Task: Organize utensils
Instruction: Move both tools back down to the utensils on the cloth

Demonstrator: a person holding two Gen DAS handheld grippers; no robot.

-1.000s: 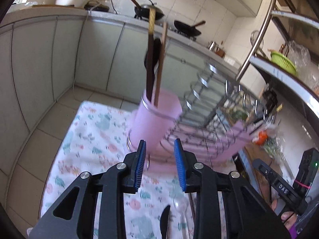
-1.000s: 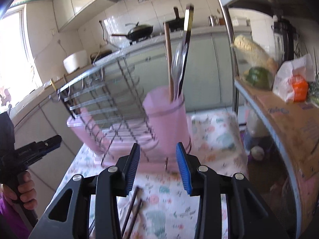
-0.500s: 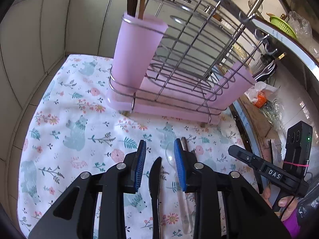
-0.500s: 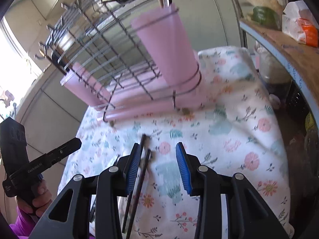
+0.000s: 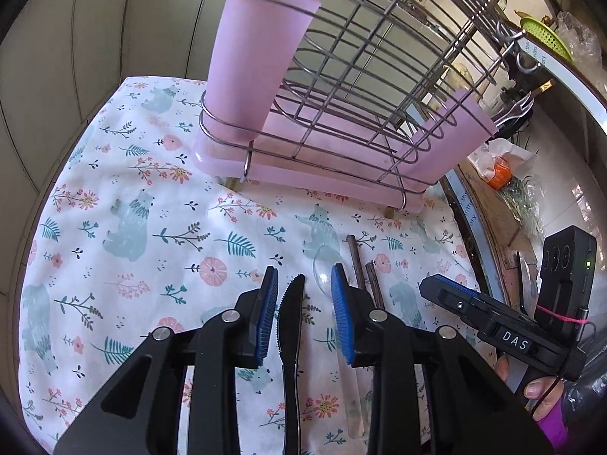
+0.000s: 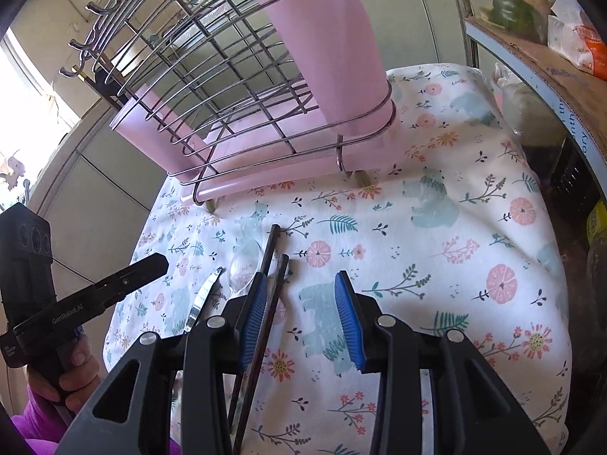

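Observation:
A black knife (image 5: 290, 326) lies on the floral cloth between the fingers of my open left gripper (image 5: 303, 316). A clear spoon (image 5: 325, 271) and two dark chopsticks (image 5: 364, 276) lie just right of it. The pink utensil cup (image 5: 258, 64) stands in the wire dish rack (image 5: 364, 76) beyond. My right gripper (image 6: 299, 316) is open and empty above the cloth, with the chopsticks (image 6: 267, 295) under its left finger; the knife (image 6: 203, 295) and the spoon (image 6: 242, 265) lie to its left. The cup also shows in the right wrist view (image 6: 334, 57).
The floral cloth (image 5: 125, 208) covers a small table. A second pink holder (image 5: 447, 140) hangs on the rack's other end. A shelf with bags (image 6: 550, 38) stands to the right. Grey cabinets (image 5: 95, 30) lie behind.
Both grippers have tilted down and dropped from the rack toward the cloth. The knife now lies between the left fingers and the chopsticks are beside the right gripper's left finger.

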